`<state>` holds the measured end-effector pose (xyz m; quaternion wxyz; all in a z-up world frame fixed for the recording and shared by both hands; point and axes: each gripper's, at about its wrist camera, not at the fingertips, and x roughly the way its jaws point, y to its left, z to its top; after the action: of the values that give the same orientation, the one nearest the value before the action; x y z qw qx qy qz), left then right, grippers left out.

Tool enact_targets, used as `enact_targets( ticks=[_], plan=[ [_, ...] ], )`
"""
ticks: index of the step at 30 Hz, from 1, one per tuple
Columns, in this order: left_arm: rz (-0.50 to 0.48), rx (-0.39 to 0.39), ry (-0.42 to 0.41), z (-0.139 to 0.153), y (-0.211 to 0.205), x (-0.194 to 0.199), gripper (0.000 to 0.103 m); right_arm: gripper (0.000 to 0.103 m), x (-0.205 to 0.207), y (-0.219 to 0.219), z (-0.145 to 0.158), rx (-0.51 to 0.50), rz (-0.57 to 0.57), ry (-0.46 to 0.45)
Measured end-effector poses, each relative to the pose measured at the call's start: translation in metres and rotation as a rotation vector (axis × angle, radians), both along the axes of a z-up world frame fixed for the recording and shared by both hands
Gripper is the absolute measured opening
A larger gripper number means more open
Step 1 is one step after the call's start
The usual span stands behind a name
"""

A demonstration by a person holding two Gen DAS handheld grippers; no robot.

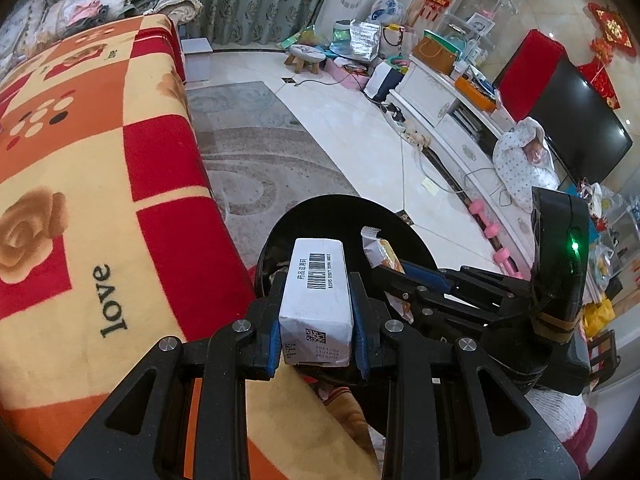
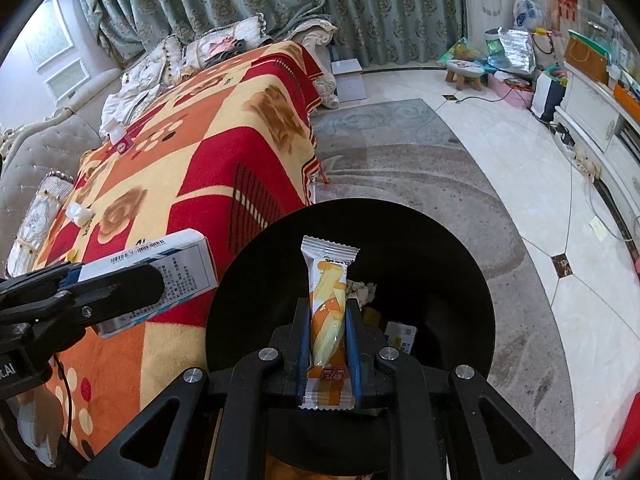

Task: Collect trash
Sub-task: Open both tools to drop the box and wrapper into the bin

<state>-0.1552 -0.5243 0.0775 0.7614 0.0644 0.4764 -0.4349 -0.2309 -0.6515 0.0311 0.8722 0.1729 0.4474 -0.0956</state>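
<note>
The left hand-held gripper (image 1: 316,312) is clamped on a white box (image 1: 318,300) with a barcode, holding it over the near rim of a black bin (image 2: 460,280). Just beside it, the right hand-held gripper (image 2: 328,332) pinches a white-and-orange wrapper (image 2: 328,312) upright, right above the bin's open mouth. Some scraps (image 2: 400,334) already lie inside the bin. The bin stands on a grey rug (image 2: 420,168), close against a sofa draped in a red, orange and cream blanket (image 2: 192,160). Two small white bits (image 2: 80,214) rest on the blanket, well apart from the bin.
</note>
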Motion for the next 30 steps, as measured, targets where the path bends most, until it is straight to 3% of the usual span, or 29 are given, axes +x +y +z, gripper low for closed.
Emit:
enact_targets(
  ticks=[14, 20, 23, 30],
  plan=[
    [-0.007, 0.001, 0.012, -0.008, -0.008, -0.002, 0.026, 0.015, -0.001, -0.007, -0.006, 0.008, -0.015, 0.015],
    [-0.01, -0.035, 0.019, -0.007, -0.007, -0.002, 0.028, 0.015, -0.001, -0.007, -0.006, 0.007, -0.021, 0.016],
    [0.0, -0.035, 0.033, -0.009, -0.005, 0.001, 0.04, 0.015, -0.002, -0.01, -0.007, 0.013, -0.042, 0.016],
    [0.003, -0.029, 0.027, -0.005, 0.002, -0.001, 0.042, 0.021, -0.004, -0.01, -0.005, 0.007, -0.055, 0.022]
  ],
)
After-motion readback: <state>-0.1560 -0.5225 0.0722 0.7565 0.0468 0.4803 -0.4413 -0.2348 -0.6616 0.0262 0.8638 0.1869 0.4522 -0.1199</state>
